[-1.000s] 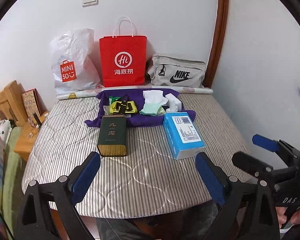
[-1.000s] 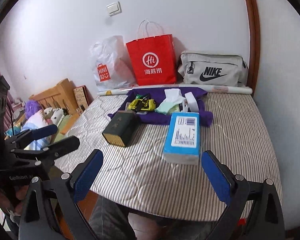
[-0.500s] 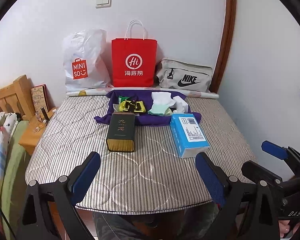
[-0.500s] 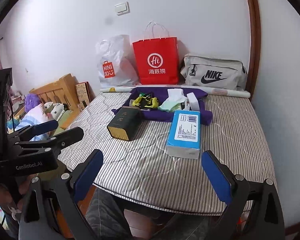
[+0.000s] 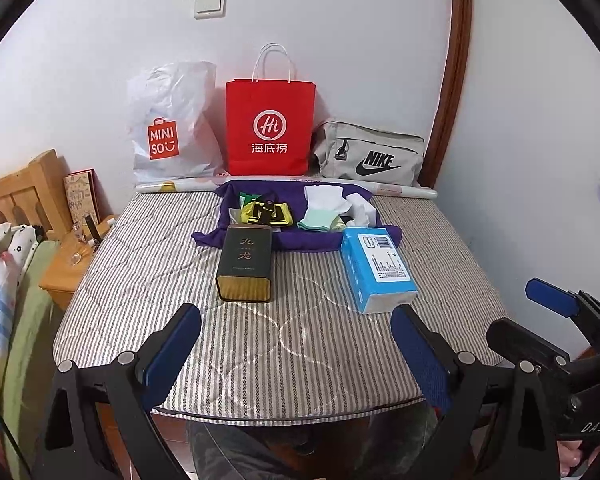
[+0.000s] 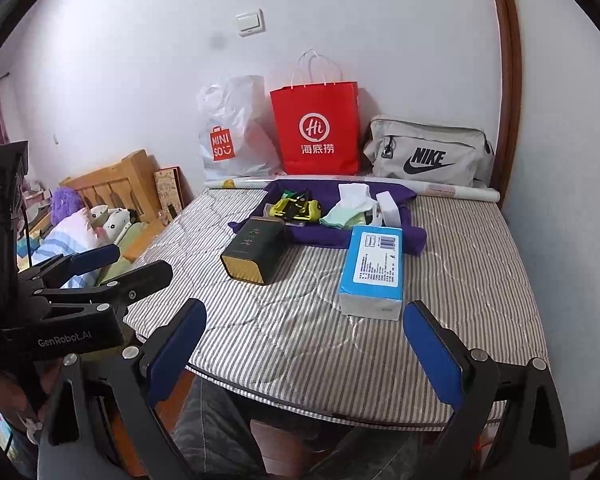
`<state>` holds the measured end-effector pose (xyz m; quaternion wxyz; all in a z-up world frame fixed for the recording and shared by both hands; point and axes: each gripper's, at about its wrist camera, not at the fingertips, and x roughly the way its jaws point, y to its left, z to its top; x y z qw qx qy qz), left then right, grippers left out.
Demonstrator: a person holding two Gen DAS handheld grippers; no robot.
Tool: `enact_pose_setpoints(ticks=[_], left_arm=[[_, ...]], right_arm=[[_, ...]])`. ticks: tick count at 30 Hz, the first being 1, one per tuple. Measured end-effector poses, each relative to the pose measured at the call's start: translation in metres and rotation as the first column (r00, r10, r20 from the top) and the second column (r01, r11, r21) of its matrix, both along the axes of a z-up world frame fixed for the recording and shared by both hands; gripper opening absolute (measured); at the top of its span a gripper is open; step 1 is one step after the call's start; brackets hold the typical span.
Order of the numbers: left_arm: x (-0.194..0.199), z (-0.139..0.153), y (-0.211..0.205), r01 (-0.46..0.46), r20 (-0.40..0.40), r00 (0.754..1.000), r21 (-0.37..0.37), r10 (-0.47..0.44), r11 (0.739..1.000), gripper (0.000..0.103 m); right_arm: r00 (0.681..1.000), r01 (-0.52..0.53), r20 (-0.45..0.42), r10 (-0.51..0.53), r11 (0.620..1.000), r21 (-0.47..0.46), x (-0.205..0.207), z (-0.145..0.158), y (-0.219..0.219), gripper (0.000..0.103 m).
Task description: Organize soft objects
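Socks [image 5: 324,216] lengthwise toward wall on purple cloth [image 5: 300,240], both grippers [image 5: 296,344] [image 6: 304,340] wide open, empty

The white plastic bag [image 5: 172,128] against the wall bears an orange shopping-bag emblem reading "MINI SO" above a smile. Beside it, the red paper bag [image 5: 271,128] carries a white ring around "Hi", with the characters 海底捞 beneath. The grey pouch [image 5: 370,154] to its right shows "NIKE" in black over the swoosh. On the striped mattress, the dark green tin [image 5: 245,264] has two gold characters, 九龙, on its top face. The blue tissue pack [image 5: 376,268] carries a white label with a barcode and fine print too small to read. The left gripper [image 6: 112,268], seen from the right wrist, is marked "GenRobot.AI"; the right gripper [image 5: 540,320], seen from the left wrist, shows "DAS" at the frame edge.
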<state>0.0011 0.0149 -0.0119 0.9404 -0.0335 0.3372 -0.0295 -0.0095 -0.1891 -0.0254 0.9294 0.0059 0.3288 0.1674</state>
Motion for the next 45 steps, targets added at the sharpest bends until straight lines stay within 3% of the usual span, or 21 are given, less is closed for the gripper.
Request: enact_pose_setpoints(ticks=[45], left_arm=[[-0.0043, 0.001, -0.0002, 0.0, 0.0, 1.0, -0.008, 0.0, 1.0, 0.096]], right_arm=[[1.0, 0.002, 0.011, -0.002, 1.0, -0.006, -0.0061, 0.0062, -0.0008, 0.098]])
